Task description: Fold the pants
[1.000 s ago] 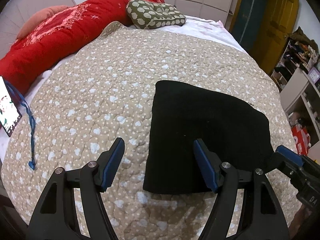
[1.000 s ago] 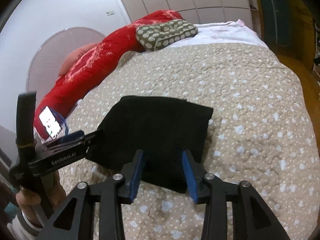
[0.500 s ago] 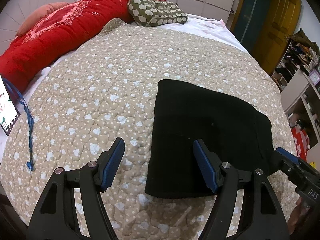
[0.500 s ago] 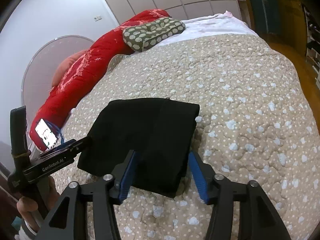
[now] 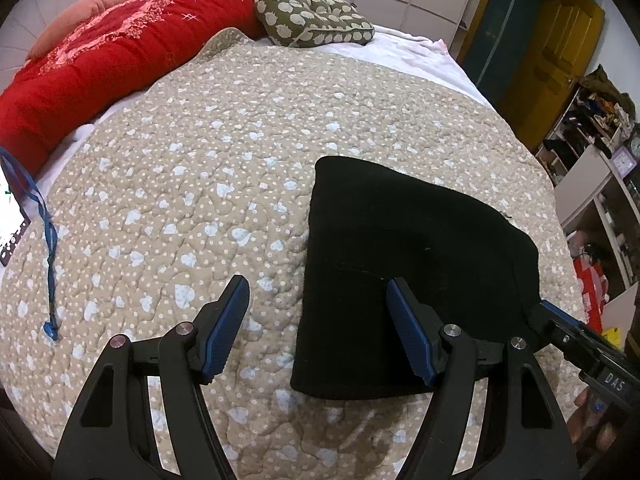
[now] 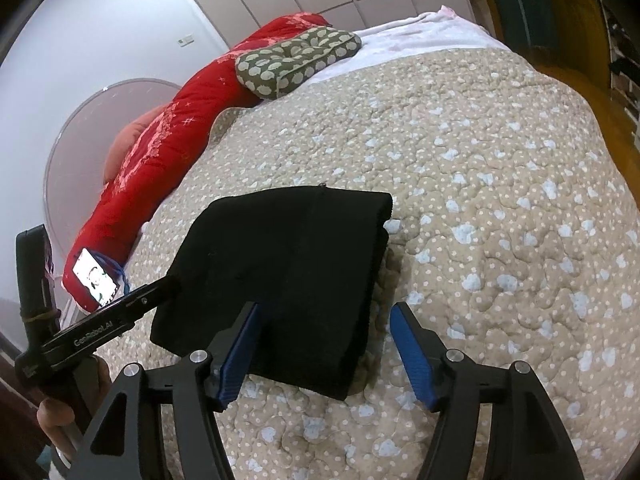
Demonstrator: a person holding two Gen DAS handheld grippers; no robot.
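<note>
The black pants (image 5: 400, 248) lie folded into a compact rectangle on the beige quilt (image 5: 200, 160); they also show in the right wrist view (image 6: 288, 272). My left gripper (image 5: 318, 304) is open and empty, held above the pants' near left edge. My right gripper (image 6: 326, 328) is open and empty, above the pants' near right corner. The right gripper's body shows at the lower right of the left wrist view (image 5: 580, 344). The left gripper's body shows at the left of the right wrist view (image 6: 112, 316).
A red comforter (image 5: 100, 68) and a green patterned pillow (image 5: 316, 20) lie at the head of the bed. A phone (image 6: 96, 278) with a blue lanyard (image 5: 46, 236) sits at the left edge. Shelves (image 5: 600, 168) and a yellow door (image 5: 556, 52) stand to the right.
The right gripper opened wider and drew back from the pants' near edge, releasing them. Both grippers lifted back slightly. The pants lie still.
</note>
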